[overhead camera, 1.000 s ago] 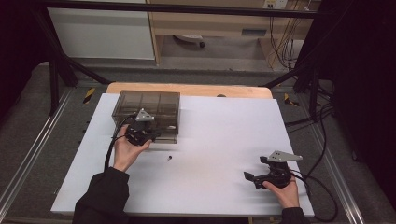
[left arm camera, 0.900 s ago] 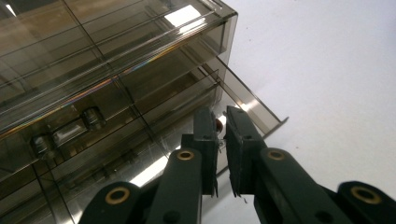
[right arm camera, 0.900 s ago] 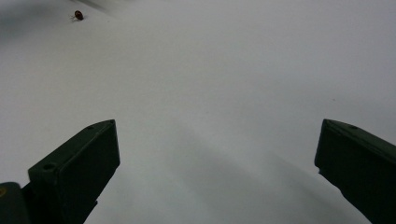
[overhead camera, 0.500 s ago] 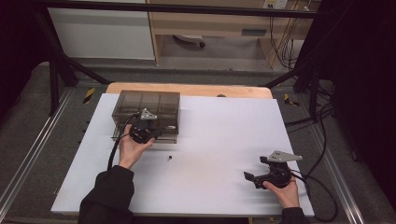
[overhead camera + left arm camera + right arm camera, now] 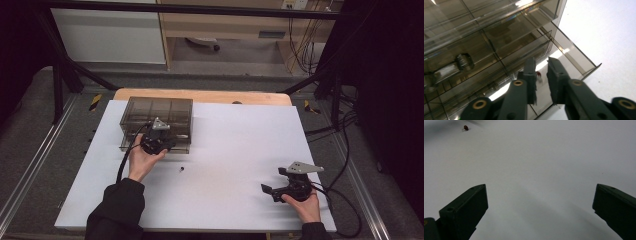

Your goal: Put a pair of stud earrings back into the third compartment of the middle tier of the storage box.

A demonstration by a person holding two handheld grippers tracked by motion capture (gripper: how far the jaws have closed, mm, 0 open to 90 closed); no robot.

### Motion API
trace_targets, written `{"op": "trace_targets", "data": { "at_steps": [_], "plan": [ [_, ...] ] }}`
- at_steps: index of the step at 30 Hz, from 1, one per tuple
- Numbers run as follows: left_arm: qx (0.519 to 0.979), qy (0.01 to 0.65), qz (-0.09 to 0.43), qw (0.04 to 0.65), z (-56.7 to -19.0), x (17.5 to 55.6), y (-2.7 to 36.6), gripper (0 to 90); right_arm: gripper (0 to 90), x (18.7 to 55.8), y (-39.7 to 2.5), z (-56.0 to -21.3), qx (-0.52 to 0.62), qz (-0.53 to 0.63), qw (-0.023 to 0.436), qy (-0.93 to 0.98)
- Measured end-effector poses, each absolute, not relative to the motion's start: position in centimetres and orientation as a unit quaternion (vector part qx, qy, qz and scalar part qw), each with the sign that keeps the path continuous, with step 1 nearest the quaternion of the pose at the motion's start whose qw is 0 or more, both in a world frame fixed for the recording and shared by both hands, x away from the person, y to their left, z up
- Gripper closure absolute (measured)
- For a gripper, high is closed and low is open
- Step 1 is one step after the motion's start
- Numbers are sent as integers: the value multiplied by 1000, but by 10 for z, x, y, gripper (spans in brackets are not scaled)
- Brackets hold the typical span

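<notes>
A smoky clear organizer box stands at the back left of the white table. My left gripper hovers at its front edge. In the left gripper view its jaws stand a narrow gap apart over a pulled-out drawer. A tiny red part with wire legs shows in that gap, apparently lying in the drawer. Another small dark red part lies loose on the table. My right gripper rests wide open at the front right, nothing between its fingers.
The box has several small compartments with dividers. A wooden board runs along the table's far edge. Metal rails flank the table and cables trail at the right.
My left gripper has shifted slightly right along the box's front and turned a little. The right gripper has stayed still.
</notes>
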State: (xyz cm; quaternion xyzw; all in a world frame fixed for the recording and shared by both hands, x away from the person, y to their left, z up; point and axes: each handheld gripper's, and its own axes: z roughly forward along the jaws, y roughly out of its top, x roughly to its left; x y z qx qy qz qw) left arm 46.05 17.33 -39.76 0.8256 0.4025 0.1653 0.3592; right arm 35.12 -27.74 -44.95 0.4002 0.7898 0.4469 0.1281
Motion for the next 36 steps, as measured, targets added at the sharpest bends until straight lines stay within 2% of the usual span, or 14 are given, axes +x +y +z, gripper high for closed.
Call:
{"op": "trace_targets", "data": {
  "at_steps": [1, 4, 5, 13, 21, 24, 25, 29, 36],
  "plan": [
    [824, 402, 167, 362, -395, 459, 175, 700, 7, 351, -277, -449, 401, 447, 128, 789],
    [824, 401, 167, 365, -392, 456, 177, 663, 7, 351, -277, -449, 401, 448, 128, 789],
    [823, 402, 166, 366, -389, 453, 179, 612, 8, 351, -278, -449, 400, 447, 129, 790],
    [823, 391, 162, 380, -381, 436, 186, 418, 7, 351, -278, -449, 400, 447, 129, 790],
    [827, 377, 163, 383, -382, 418, 188, 263, 7, 351, -278, -449, 401, 446, 129, 790],
    [829, 373, 164, 383, -384, 413, 188, 233, 7, 351, -278, -449, 401, 446, 128, 789],
    [831, 369, 165, 383, -387, 409, 188, 193, 7, 351, -278, -449, 401, 446, 128, 790],
    [832, 367, 164, 382, -390, 405, 189, 150, 7, 351, -278, -449, 402, 446, 128, 789],
    [833, 364, 161, 385, -400, 396, 190, 124, 7, 351, -278, -449, 401, 446, 128, 790]
  ]
}}
